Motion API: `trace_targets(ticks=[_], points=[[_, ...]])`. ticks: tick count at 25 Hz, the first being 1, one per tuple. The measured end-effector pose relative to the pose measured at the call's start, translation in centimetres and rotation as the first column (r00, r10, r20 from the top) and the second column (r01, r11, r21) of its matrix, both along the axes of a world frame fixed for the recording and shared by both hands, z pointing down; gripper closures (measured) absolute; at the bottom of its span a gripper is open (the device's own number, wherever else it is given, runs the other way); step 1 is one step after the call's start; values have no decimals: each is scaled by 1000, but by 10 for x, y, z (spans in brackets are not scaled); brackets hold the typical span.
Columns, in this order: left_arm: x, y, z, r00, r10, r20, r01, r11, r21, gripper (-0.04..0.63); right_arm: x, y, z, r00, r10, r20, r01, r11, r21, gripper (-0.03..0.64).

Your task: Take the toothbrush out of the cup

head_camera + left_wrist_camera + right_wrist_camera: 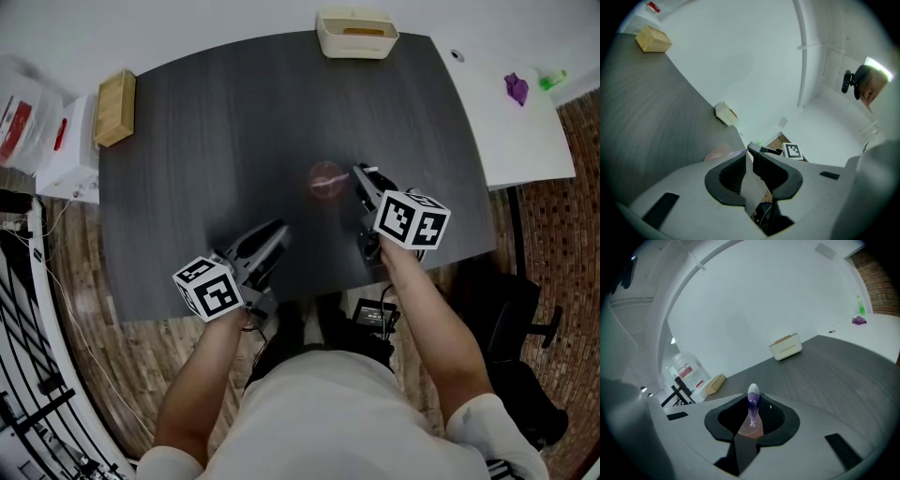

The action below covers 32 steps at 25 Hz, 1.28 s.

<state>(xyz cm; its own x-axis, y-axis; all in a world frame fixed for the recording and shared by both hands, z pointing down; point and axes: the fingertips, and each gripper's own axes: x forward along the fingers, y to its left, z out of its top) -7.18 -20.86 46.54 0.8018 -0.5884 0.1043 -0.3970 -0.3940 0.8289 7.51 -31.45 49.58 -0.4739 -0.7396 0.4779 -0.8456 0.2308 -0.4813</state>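
right gripper [751, 414] jaws clamp toothbrush [753, 399] upright between them | cup [326, 180] beyond | left gripper [750, 157] jaws together, empty

Left gripper [750, 153]: jaws stand together at the tips, nothing held between them. Dark tabletop [651, 108] fills the left side. A pinkish cup [719, 151], blurred, stands just past the jaw tips, to their left. A cream box [725, 114] sits at the tabletop's far edge. A wooden block [653, 39] lies at the upper left, well apart. A marker cube [792, 150] shows just right of the tips. White wall [754, 51] behind.
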Motion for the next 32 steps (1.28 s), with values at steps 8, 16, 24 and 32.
trace_targets(ticks=[8, 16, 24, 32], points=[[-1, 0, -6, 1000, -12, -12, 12, 1000, 9, 517, 13, 4, -14, 1000, -10, 19, 9, 999, 34, 546], [0, 2, -17, 1000, -24, -17, 24, 999, 32, 517, 22, 9, -27, 999, -5, 37, 3, 999, 51, 546], [2, 5, -40, 999, -22, -24, 24, 997, 69, 517, 20, 13, -61, 999, -19, 48, 14, 994, 111, 545], [6, 13, -63, 1000, -12, -25, 15, 993, 117, 517, 22, 23, -93, 998, -27, 51, 17, 985, 171, 546]])
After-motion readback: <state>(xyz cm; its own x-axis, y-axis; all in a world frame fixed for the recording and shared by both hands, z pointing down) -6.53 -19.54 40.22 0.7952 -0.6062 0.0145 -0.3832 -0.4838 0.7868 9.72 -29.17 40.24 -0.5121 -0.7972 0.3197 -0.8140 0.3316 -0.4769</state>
